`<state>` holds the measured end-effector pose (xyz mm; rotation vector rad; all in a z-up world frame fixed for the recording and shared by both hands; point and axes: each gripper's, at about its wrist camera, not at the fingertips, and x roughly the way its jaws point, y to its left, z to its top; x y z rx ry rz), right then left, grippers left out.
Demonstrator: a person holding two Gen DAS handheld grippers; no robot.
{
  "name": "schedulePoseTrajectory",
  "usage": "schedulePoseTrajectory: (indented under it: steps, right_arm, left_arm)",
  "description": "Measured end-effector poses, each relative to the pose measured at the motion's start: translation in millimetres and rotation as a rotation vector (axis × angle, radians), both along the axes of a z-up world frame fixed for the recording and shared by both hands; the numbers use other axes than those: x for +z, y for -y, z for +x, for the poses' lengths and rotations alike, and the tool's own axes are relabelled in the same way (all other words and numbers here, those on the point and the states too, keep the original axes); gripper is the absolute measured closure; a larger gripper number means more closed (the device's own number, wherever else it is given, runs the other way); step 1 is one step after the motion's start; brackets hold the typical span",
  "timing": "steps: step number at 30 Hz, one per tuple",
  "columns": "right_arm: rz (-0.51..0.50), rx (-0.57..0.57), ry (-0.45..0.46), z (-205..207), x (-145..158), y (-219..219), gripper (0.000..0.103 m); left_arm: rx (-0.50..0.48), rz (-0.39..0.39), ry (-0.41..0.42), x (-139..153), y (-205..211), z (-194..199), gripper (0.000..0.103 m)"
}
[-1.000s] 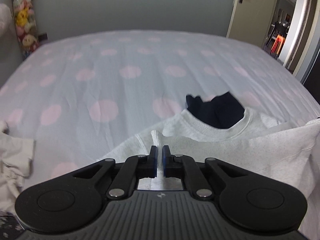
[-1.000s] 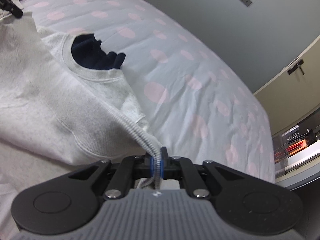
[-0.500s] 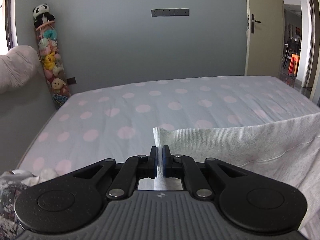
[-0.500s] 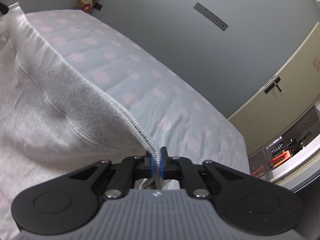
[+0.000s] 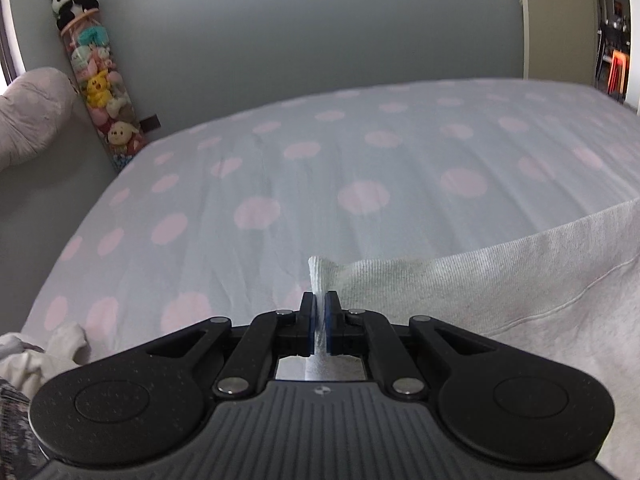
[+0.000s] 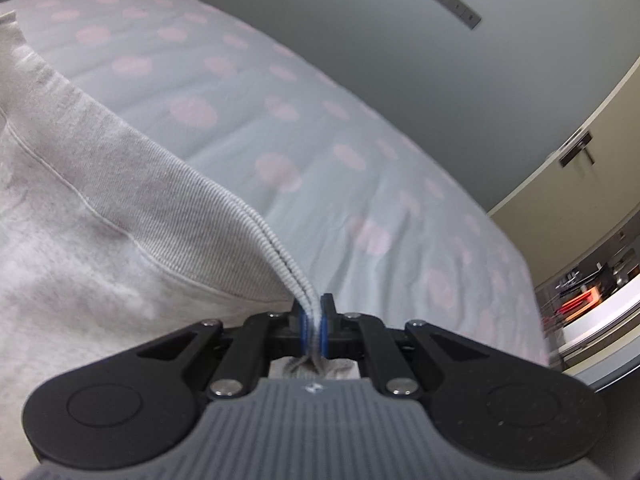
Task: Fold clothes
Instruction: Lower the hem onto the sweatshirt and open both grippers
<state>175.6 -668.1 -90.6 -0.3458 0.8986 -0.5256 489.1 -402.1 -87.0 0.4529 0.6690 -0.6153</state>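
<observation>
Both views had tilted down toward the bed point(image 5: 360, 160) since half a second ago. My left tongs point(image 5: 319, 312) and right tongs point(image 6: 313, 320) stayed pinched on the sweatshirt point(image 6: 100, 200) hem.

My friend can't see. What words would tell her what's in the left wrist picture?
The left gripper, shut, pinches the corner of a pale grey sweater whose ribbed hem runs off to the right. Beyond it lies a bed with a pale sheet with pink dots. A tall tube of plush toys stands by the grey wall.
</observation>
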Motion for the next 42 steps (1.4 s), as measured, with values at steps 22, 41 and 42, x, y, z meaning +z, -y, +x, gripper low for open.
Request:
schedulePoseTrajectory:
  steps: [22,41,42]
  right_arm:
    - [0.324,-0.150,0.205,-111,11,6,0.059]
    - [0.439,0.226,0.124,-221,-50,-44,0.057]
    - [0.420,0.262,0.106,-217,-50,-47,0.055]
  left_arm:
    - [-0.055,-0.076,-0.124,6,-88,-83,0.061]
    - [-0.034,-0.071,-0.269,-39,-175,-157,0.061]
    - [-0.038,-0.061,-0.269,-40,-174,-158,0.061]
